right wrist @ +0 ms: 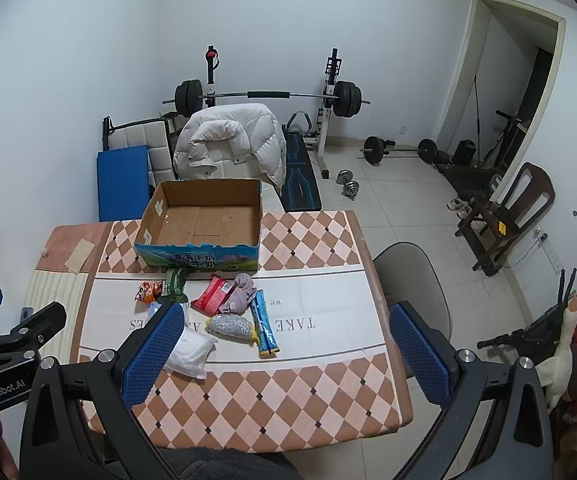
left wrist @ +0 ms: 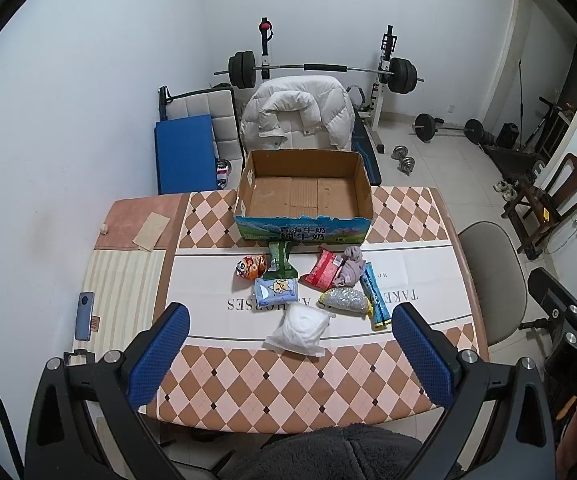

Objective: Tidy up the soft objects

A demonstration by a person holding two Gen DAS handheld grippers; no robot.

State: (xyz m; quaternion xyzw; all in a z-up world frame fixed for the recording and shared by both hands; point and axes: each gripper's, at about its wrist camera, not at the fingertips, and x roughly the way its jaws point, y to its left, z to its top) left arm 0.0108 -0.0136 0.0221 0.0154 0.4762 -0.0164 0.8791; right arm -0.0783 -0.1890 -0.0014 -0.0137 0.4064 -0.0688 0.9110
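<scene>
— Left gripper (left wrist: 290,344)?
— Spread wide, holding nothing, above the near table (left wrist: 288,392) edge.
— Right gripper (right wrist: 288,344)?
— Also wide open, empty, over the table's right corner.
— Soft items?
— Clustered mid-table before the empty cardboard box (left wrist: 303,196): white pouch (left wrist: 302,330) nearest, silver scrubber (left wrist: 344,300) beside blue stick pack (left wrist: 376,296), crumpled purple cloth (left wrist: 350,268) on red packet (left wrist: 322,270), green packet (left wrist: 280,260) touching the box.
</scene>
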